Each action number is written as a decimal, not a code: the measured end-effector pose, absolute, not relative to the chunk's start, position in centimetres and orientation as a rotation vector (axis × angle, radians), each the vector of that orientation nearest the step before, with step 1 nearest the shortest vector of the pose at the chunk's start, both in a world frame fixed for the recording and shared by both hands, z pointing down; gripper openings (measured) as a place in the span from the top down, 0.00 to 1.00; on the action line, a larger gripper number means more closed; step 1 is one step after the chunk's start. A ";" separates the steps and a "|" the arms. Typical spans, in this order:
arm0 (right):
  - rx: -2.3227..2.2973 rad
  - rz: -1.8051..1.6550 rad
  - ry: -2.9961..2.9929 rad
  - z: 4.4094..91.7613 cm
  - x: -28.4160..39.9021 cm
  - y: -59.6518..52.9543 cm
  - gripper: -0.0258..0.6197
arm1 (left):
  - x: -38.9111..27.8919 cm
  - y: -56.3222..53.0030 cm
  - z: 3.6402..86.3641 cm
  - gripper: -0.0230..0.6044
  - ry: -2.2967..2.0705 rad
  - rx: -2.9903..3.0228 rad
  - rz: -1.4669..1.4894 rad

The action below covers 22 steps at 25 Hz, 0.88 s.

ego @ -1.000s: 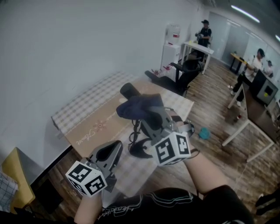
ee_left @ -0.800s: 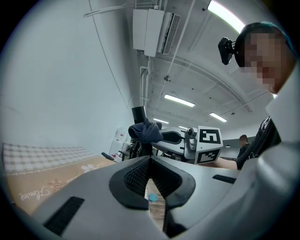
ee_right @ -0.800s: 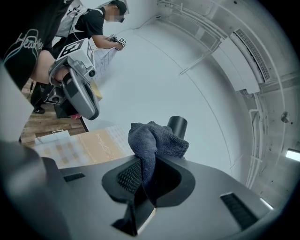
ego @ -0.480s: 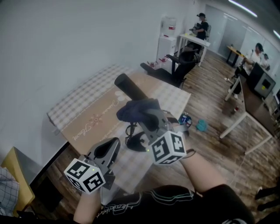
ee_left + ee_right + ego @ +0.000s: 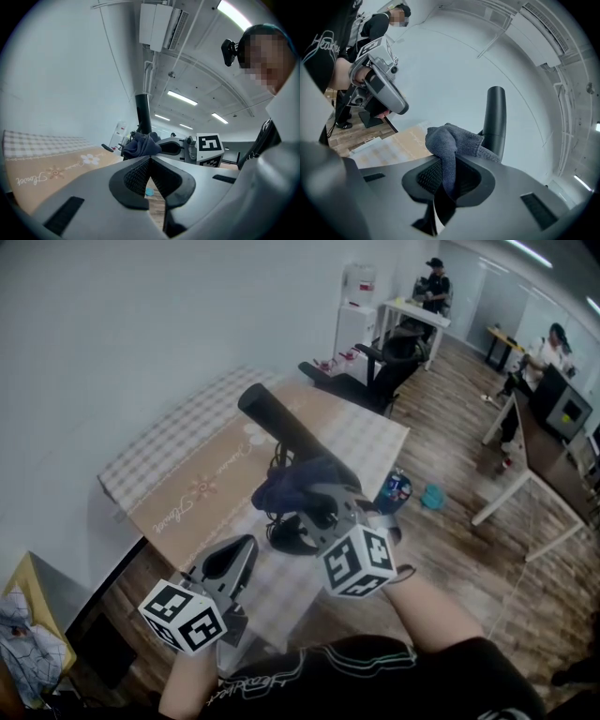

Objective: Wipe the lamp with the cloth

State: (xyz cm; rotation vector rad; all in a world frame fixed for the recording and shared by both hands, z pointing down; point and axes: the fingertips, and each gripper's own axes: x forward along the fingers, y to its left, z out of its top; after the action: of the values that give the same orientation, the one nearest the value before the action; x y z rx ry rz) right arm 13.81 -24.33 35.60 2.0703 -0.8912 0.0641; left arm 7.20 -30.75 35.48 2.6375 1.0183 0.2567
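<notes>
A black lamp stands on the table, its long tube head (image 5: 279,424) slanting up to the far left and its round base (image 5: 289,536) near the front edge. My right gripper (image 5: 315,499) is shut on a dark blue cloth (image 5: 294,484) that rests against the lamp's arm below the head. In the right gripper view the cloth (image 5: 451,141) hangs between the jaws, with the lamp head (image 5: 495,120) just behind it. My left gripper (image 5: 244,547) hovers to the left of the base, shut and holding nothing (image 5: 150,160).
The table (image 5: 169,465) carries a checked cover and a tan runner, against a white wall. An office chair (image 5: 380,381) stands past its far end. A blue object (image 5: 432,496) lies on the wood floor. White tables and people are at the back right.
My right gripper has slid the cloth down the lamp from the head toward me, baring more of the tube. The left gripper has stayed in place.
</notes>
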 end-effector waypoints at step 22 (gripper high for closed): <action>2.051 0.344 -1.163 42.8 9.8 -21.5 0.87 | 7.7 -28.5 36.9 0.96 1.045 2.608 0.305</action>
State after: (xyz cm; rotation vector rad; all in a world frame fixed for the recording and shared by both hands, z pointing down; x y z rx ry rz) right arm 9.80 -21.50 42.81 2.0514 -1.1634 0.3445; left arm 7.71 -28.48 36.92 2.6079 1.0452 0.3052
